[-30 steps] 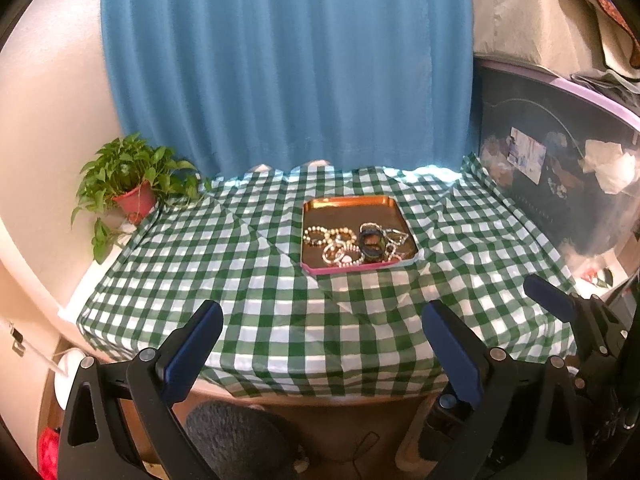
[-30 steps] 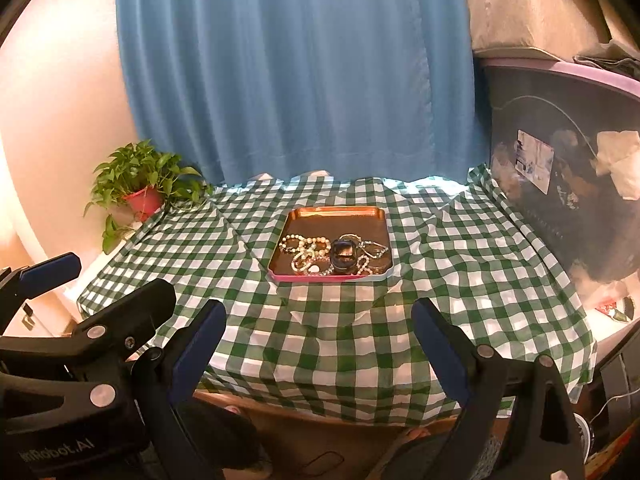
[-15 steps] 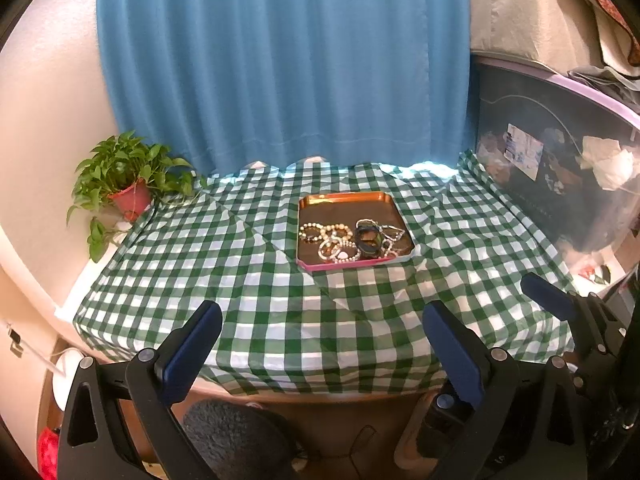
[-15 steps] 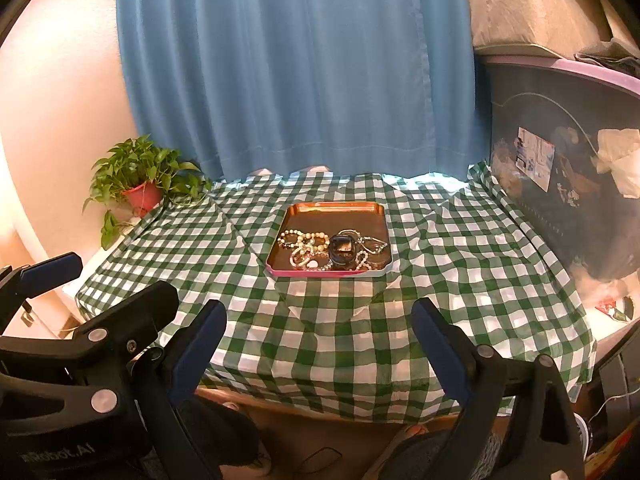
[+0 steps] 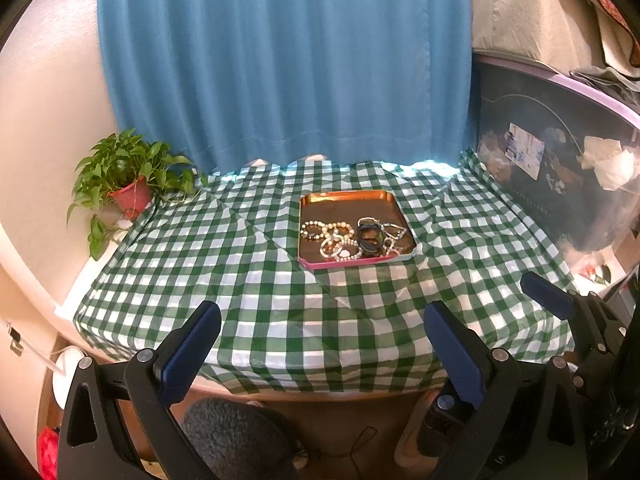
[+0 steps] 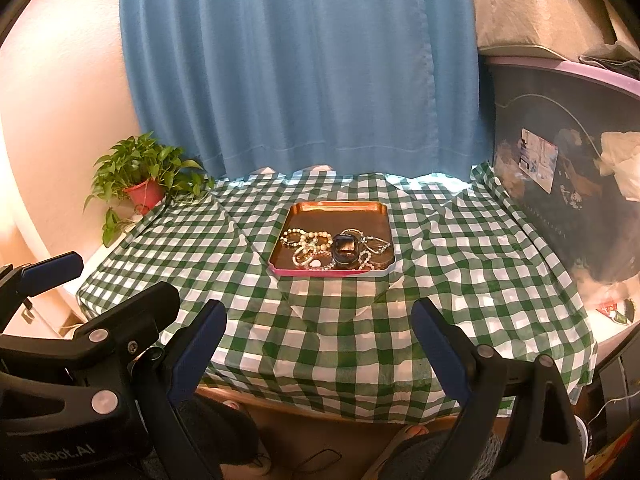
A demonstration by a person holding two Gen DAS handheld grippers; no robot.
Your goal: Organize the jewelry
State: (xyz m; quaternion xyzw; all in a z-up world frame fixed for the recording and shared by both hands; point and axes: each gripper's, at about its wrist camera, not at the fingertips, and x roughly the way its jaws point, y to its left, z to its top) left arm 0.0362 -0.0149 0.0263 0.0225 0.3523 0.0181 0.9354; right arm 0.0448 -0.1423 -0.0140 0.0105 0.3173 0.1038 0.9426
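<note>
Two grippers, both held back off the near edge of the counter (image 5: pixel 280 320), both empty — my left gripper (image 5: pixel 320 340) has its fingers (image 5: pixel 192 344) spread wide, and my right gripper (image 6: pixel 320 340) is just as wide, nothing between the pads. The jewelry sits well beyond them in the copper tray (image 5: pixel 344 197), which lies on the green checked cloth (image 6: pixel 460 280) toward the far middle of the counter.

Everything I have to sort is crowded into the near half of the tray: beaded bracelets (image 5: pixel 328 234) overlapping one another, a dark band (image 5: pixel 370 236) just to their right, and thin silvery pieces (image 5: pixel 394 232) touching it. I judge the tangle to be the main hazard. If I pinch one strand, a neighbour looped through it may come up too, then drop or scatter over the tray's low rim.

The cloth is another worry — it lies in folds and hangs loose over the near edge of the counter. A finger dragging across it on the way to the tray could pull the fabric and slide the tray with it. The beads look small and round, so wide pads may roll them rather than hold them.

My grippers sit close together on the near side of the tray, so reaching in with both at once risks a knock between them.
</note>
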